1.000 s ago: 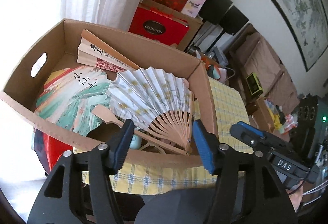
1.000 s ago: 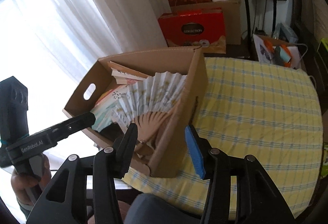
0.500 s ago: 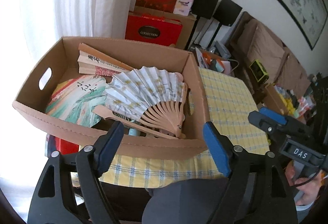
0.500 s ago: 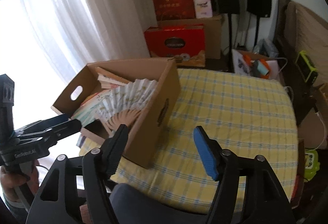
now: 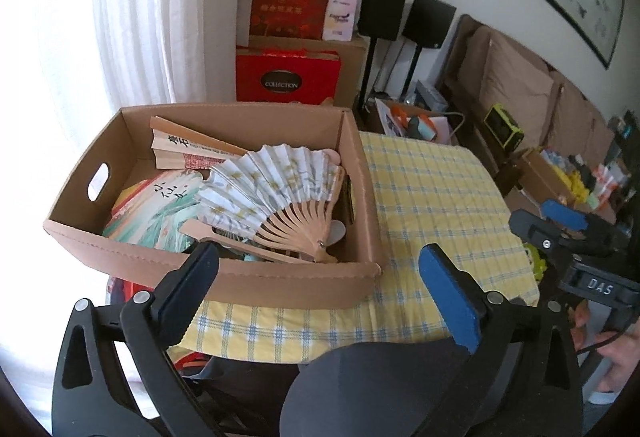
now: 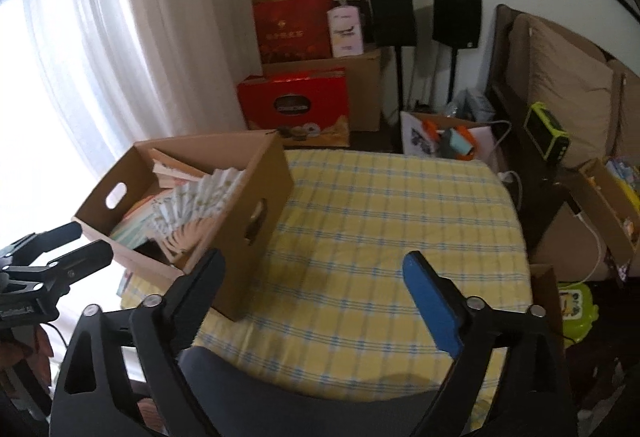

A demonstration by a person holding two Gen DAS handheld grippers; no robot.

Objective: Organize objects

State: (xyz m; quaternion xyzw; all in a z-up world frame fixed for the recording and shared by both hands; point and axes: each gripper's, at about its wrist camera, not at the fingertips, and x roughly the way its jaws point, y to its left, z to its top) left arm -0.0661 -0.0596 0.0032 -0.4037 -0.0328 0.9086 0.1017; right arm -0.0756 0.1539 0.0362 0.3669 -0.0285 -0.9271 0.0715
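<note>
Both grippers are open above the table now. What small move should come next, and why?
Probably draw both grippers a little further back and stop. The left gripper and the right gripper, whose fingers have just been opening, hold nothing. The white paper folding fan lies inside the brown cardboard box, and the yellow checked tablecloth shows nothing else to sort.
</note>
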